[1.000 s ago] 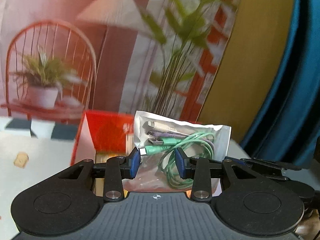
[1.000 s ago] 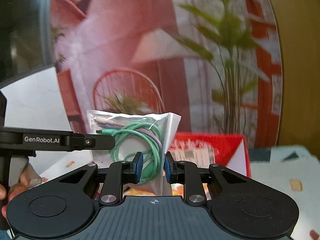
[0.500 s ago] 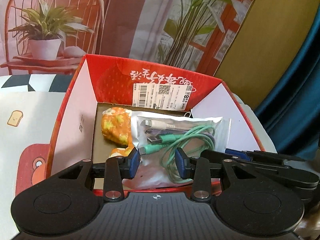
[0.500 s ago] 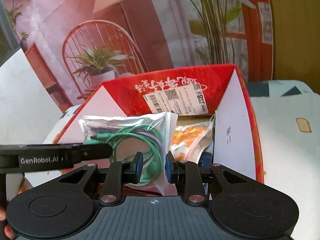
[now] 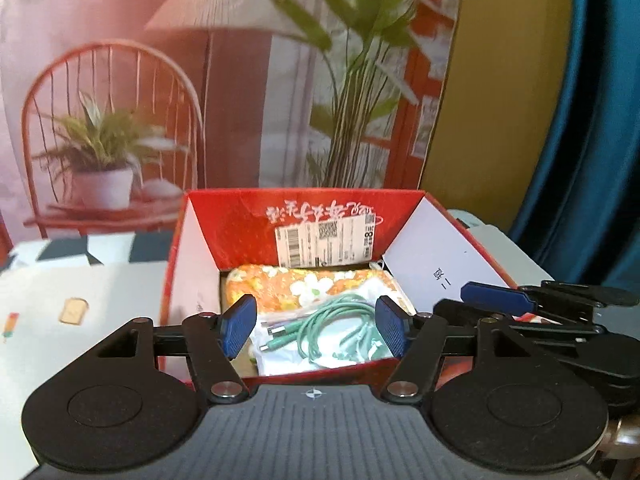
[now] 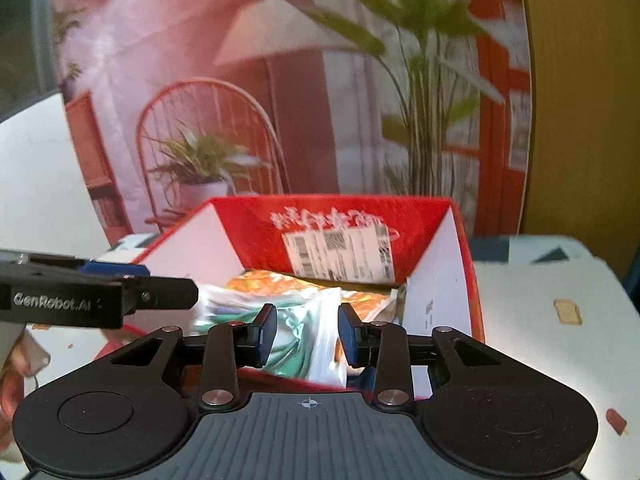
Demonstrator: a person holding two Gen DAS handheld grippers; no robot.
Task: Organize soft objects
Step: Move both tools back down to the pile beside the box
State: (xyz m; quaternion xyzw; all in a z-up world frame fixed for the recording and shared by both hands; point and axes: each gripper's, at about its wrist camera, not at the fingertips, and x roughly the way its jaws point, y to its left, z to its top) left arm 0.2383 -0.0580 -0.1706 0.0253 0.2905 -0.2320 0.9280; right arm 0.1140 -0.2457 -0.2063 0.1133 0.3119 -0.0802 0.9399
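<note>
1. Both sets of jaws are opening: the left gripper (image 5: 316,326) stands wide with its blue pads clear of everything, and the right gripper (image 6: 307,334) is parting too, its pads not pressing the plastic that shows between them.
2. Released, the clear plastic bag of coiled green cables (image 5: 320,336) lies inside the open red cardboard box (image 5: 240,232), toward its near side.
3. Just beyond the bag in the box sits an orange flower-patterned soft pouch (image 5: 304,284), with a white shipping label (image 5: 324,244) on the far red wall above it.
4. From the left wrist, the bag lies flat with its cable plugs plainly seen, and the right gripper's arm comes in from the right edge.
5. From the right wrist, the bag (image 6: 316,340) is blurred and its near edge stands up between the pads; the left gripper's black arm, lettered "GenRobot.AI", crosses the left side, and part of a person's hand (image 6: 16,364) appears beneath it.
6. Around the box lies a pale tablecloth with small toast prints (image 6: 560,340).
</note>
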